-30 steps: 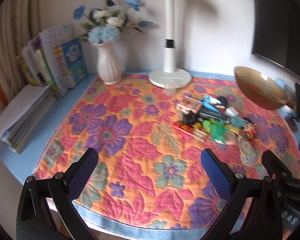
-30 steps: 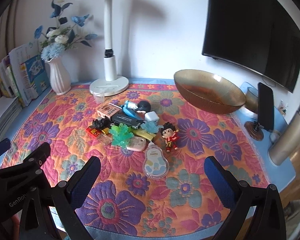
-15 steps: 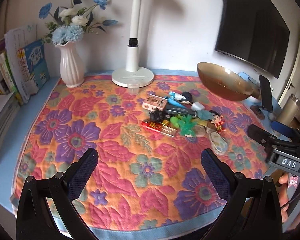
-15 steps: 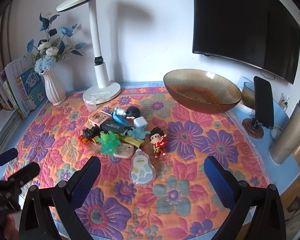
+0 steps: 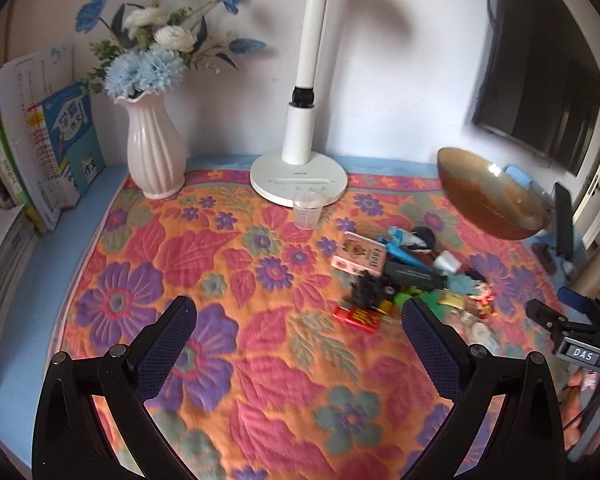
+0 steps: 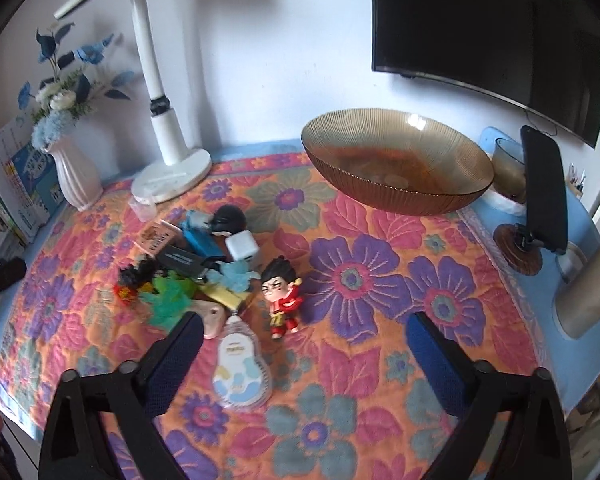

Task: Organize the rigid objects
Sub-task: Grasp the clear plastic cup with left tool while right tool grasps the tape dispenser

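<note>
Hovering above the floral quilted cloth on the desk, the left hand-held gripper is spread wide and grasps nothing, and the right hand-held gripper is likewise released and empty. In the left wrist view the body of the right one shows at the far edge with a small plate reading "DAS". The pile of small rigid objects lies on the cloth between the white lamp base and the amber ribbed bowl: a pink printed box, a black bar, a white cube charger, a green spiky toy and a red packet, whose print is too small to read. Just beside the pile stands a red-suited figurine, and a pear-shaped clear packet lies nearest the right fingertips. Faint lettering on the lamp base is illegible. A blue book with Chinese characters leans near the ribbed vase.
</note>
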{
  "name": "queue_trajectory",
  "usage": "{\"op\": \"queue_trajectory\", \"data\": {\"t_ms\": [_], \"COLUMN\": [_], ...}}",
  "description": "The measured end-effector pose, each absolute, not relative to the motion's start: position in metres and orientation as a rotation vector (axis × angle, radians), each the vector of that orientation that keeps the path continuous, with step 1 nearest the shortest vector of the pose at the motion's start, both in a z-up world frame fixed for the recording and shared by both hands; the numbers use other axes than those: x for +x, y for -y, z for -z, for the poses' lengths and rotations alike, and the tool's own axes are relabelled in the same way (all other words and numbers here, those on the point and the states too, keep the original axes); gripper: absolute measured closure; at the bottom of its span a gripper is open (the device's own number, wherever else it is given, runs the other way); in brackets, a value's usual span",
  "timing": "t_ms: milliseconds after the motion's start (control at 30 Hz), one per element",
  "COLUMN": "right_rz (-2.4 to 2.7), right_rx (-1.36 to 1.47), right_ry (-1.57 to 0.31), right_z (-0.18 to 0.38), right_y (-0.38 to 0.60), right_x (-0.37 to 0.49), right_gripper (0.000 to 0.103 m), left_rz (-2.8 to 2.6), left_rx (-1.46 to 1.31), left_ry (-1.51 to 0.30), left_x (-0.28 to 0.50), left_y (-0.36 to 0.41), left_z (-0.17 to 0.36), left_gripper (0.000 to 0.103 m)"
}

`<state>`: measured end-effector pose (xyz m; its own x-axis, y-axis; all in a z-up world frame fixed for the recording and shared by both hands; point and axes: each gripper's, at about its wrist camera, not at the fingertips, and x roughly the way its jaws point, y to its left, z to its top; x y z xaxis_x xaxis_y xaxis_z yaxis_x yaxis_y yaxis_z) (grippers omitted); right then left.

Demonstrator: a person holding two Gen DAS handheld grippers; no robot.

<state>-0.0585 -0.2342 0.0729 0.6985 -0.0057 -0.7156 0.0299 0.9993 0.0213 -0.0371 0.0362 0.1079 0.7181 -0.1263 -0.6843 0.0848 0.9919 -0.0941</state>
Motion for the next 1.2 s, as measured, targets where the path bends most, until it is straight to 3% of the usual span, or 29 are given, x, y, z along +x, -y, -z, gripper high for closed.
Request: {"op": "queue_trajectory", "data": {"t_ms": [100,167,333,467,733,833,900,933,1033,1133,1200], "right_rz": [-0.027,-0.063,-0.204,-0.162,-0.101,-0.106,-0.127,-0.129,-0.126,-0.091,-0.093], "right_rx": [-0.012,-0.025,0.134,0.024,-0.034,-0.014,0.003,0.01,0.02,-0.025,-0.05], "right_ry": [-0.839,-0.875,-0.942,-0.924,-0.916,-0.915,-0.911,-0.91,-0.891,-0.882,-0.865], "right_z": [-0.06,-0.047,-0.021,-0.014,-0.005,-0.005,-0.004,-0.004,-0.003,-0.002,-0.003], "right_y": [0.237,0.238,0.231,0.206,0.195,0.198,0.199,0.199,0.201,0.198,0.196], "right_x": [-0.049,-0.048,-0.06,-0.054,-0.047,-0.051,-0.054,-0.055,-0.061,-0.059,-0.061], "right_gripper": [0.037,0.041,0.041,0.034,0.034,0.03,0.015,0.014,0.015,0.034,0.055], "left_rz": [0.137,0.136,0.187,0.236,0.202,0.184,0.171,0.17,0.168,0.193,0.212], "left_rx": [-0.019,0.007,0.007,-0.035,-0.016,-0.01,-0.004,-0.007,-0.007,-0.02,-0.023], "left_ry": [-0.81,-0.836,-0.872,-0.913,-0.919,-0.943,-0.947,-0.948,-0.917,-0.888,-0.871], "left_x": [-0.012,0.0,0.036,0.074,0.136,0.15,0.153,0.153,0.147,0.136,0.125], "left_y": [-0.04,-0.041,-0.042,-0.036,-0.005,0.0,0.0,0.0,-0.003,-0.004,-0.002], "left_z": [-0.093,-0.085,-0.066,-0.055,-0.04,-0.029,-0.025,-0.023,-0.025,-0.035,-0.042], "left_gripper": [0.001,0.002,0.005,0.014,0.022,0.037,0.061,0.07,0.071,0.071,0.071]}}
